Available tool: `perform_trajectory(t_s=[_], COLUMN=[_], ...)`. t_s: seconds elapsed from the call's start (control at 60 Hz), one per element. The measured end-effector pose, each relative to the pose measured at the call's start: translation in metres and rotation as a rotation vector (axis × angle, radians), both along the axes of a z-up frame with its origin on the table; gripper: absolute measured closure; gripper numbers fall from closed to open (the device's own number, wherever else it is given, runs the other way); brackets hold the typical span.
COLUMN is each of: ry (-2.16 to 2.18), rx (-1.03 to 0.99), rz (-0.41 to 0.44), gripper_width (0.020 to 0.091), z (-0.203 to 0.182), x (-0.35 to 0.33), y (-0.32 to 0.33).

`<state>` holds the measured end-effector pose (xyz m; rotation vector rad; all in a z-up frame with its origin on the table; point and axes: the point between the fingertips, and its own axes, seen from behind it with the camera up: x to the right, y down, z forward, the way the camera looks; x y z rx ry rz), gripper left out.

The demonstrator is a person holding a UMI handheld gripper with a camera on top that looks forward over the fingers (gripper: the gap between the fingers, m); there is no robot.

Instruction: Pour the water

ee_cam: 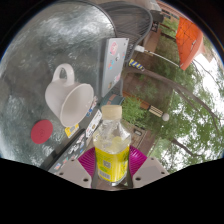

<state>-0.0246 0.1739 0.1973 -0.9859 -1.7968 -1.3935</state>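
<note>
The fingers (112, 160) are clenched on a small clear plastic bottle (112, 150), their magenta pads (88, 159) pressing against its lower sides from left and right. The bottle stands upright between them, filling the near middle of the gripper view. It holds a yellow liquid up to about its shoulder, and above that the neck narrows to a pale, whitish cap (112, 112) that is screwed on. Its wall is see-through, with a lighter band around the shoulder.

Just beyond the bottle and to its left sits a white mug (68, 98) with a rounded handle (62, 74) at its far side; the view is tilted, so the mug appears to lean. Near the mug, closer to the fingers on the left, lies a small red round object (41, 130), too small to identify. Both rest on a grey, glossy bench (55, 45) that mirrors light and foliage.

To the right of the bench the scene is outdoors: green trees (150, 90), pale building structures, and an orange shape (190, 45) farther off.
</note>
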Motion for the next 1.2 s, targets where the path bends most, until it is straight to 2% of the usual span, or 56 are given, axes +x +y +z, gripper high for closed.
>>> perform_trajectory(t_s=[0.067,0.2,0.25,0.35,0.5,0.617,0.65,0.683,0.767,0.85,0.933,1.0,1.017,1.067,1.1,1.2], ry=[0.309,1.167,1.462,1.835,1.964,2.009,2.010,2.024,1.997,1.993,1.988,1.963,1.959,1.953,1.953,1.921], rx=[0.032,-0.024,-0.082,-0.173,-0.270,-0.345,-0.372,-0.374,-0.425,-0.443,-0.447,-0.473,-0.479,-0.479,-0.468,-0.408], rz=[-0.050,-0.183,-0.238,-0.282,-0.289,-0.360,-0.366,-0.325,-0.295,-0.292,-0.299,-0.356,-0.378,-0.444,-0.453,-0.486], gripper_width=[0.0691,0.0688,0.0687,0.0688,0.0689,0.0691,0.0689,0.0690,0.0687,0.0683,0.0597,0.0519,0.0483,0.0312,0.0248,0.0272], z=[0.029,0.047,0.029,-0.008,-0.079,-0.131,-0.137,-0.133,-0.134,-0.136,-0.136,-0.142,-0.142,-0.144,-0.140,-0.120], x=[-0.001,0.015,0.026,0.038,0.053,0.065,0.066,0.065,0.060,0.059,0.060,0.060,0.063,0.067,0.070,0.085], y=[0.005,-0.002,-0.009,-0.011,-0.008,0.002,0.000,0.001,-0.004,-0.002,-0.003,-0.011,-0.011,-0.018,-0.022,-0.046])
